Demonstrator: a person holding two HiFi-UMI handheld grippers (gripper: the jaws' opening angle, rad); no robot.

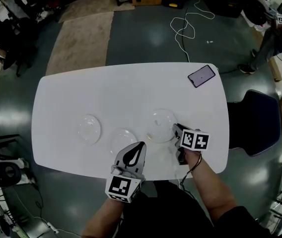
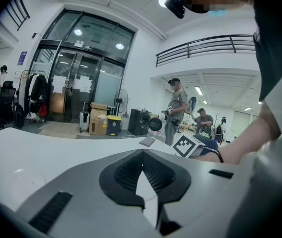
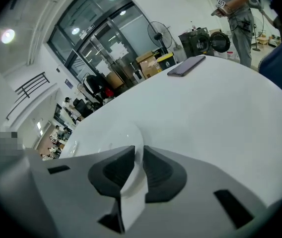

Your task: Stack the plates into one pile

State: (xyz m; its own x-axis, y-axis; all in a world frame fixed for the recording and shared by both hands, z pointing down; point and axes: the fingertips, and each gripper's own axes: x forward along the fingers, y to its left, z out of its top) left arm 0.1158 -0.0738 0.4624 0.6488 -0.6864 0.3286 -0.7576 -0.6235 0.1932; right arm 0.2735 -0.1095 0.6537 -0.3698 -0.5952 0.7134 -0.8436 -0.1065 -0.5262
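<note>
Three clear plates lie apart in a row on the white table point(image 1: 131, 88): a left plate point(image 1: 89, 129), a middle plate point(image 1: 122, 139) and a right plate point(image 1: 162, 125). My right gripper point(image 1: 176, 130) is at the right plate's near right rim. In the right gripper view that rim point(image 3: 108, 135) runs into the narrow gap between the pads, and the gripper point(image 3: 137, 150) is shut on it. My left gripper point(image 1: 140, 146) hovers at the table's near edge, just right of the middle plate, shut and with nothing in it point(image 2: 142, 155).
A dark phone point(image 1: 201, 76) lies at the table's far right corner. A blue chair point(image 1: 255, 123) stands by the right edge. A person point(image 1: 275, 33) stands at the far right, and a white cable point(image 1: 185, 26) lies on the floor beyond the table.
</note>
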